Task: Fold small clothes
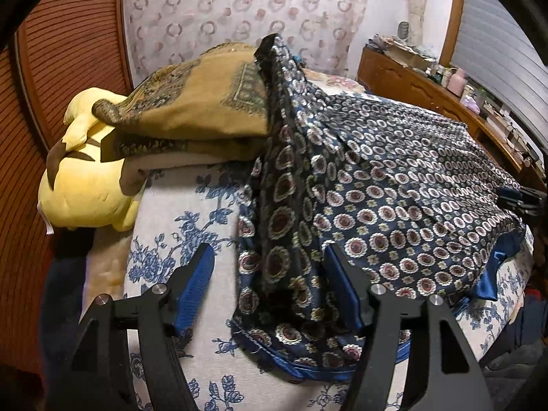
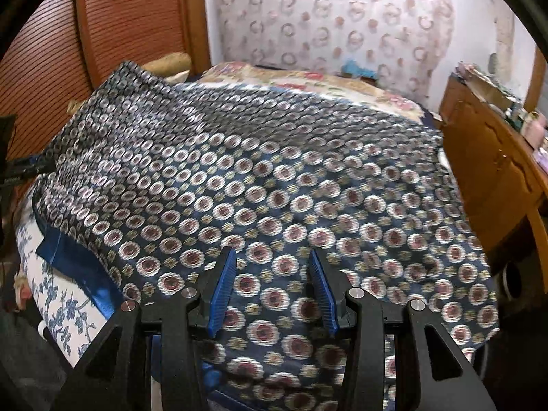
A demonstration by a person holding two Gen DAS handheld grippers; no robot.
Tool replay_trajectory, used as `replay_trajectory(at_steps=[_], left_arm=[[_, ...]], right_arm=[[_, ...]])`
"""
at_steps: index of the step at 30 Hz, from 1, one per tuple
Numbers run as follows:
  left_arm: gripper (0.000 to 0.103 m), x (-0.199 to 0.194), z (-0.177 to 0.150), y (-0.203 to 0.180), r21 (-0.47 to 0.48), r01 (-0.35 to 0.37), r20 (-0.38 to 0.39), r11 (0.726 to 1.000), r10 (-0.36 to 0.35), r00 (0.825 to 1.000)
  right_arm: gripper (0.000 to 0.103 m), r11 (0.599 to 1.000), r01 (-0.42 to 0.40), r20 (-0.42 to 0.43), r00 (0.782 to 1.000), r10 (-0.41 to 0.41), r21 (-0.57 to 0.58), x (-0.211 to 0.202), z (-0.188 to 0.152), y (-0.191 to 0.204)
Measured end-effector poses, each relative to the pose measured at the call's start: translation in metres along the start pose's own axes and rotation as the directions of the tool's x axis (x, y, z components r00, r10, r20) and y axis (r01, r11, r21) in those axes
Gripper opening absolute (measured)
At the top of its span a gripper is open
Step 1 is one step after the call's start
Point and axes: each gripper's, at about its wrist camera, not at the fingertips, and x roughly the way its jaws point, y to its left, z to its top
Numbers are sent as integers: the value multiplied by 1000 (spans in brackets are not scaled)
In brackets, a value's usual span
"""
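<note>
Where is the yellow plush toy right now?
In the left wrist view, the yellow plush toy lies at the far left on the bed, against the wooden slatted panel, partly under the tan patterned cloth.

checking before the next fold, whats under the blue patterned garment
The blue patterned garment lies on a white sheet with blue flowers, which shows at its left and front edges. Its far corner drapes over a tan cushion. What lies beneath its middle is covered.
</note>
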Motion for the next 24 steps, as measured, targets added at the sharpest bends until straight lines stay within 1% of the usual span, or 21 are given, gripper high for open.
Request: replay_trajectory(at_steps=[4, 5, 11, 16, 18, 19, 21, 22, 24], left_arm=[[67, 0, -5, 4, -9, -1, -4, 1000, 1, 1000], [67, 0, -6, 3, -5, -2, -5, 1000, 2, 1000], [67, -1, -14, 3, 6, -13, -11, 1000, 13, 1000], [67, -3, -16, 5, -6, -20, 1, 1000, 20, 1000], [65, -3, -16, 5, -9, -22, 3, 1000, 22, 1000], [64, -3, -16, 5, -10, -21, 6, 1000, 21, 1000], [56, -3, -16, 5, -13, -8, 12, 1000, 8, 1000], [54, -3, -16, 4, -14, -1, 16, 1000, 2, 1000], [45, -3, -15, 3, -15, 8, 20, 1000, -8, 1000]], right_arm=[[46, 1000, 5, -21, 1000, -5, -22, 11, 1, 4], [46, 1000, 12, -20, 1000, -12, -26, 10, -3, 5], [48, 999, 16, 7, 1000, -16, -31, 21, -2, 8], [49, 1000, 12, 15, 1000, -11, -28, 11, -10, 5], [50, 1000, 11, 16, 1000, -11, -28, 6, -11, 4], [50, 1000, 10, 16, 1000, -10, -27, 5, -12, 4], [50, 1000, 9, 17, 1000, -8, -25, 4, -12, 3], [50, 1000, 8, 18, 1000, -8, -24, 4, -12, 3], [50, 1000, 8, 18, 1000, -8, -23, 4, -12, 2]])
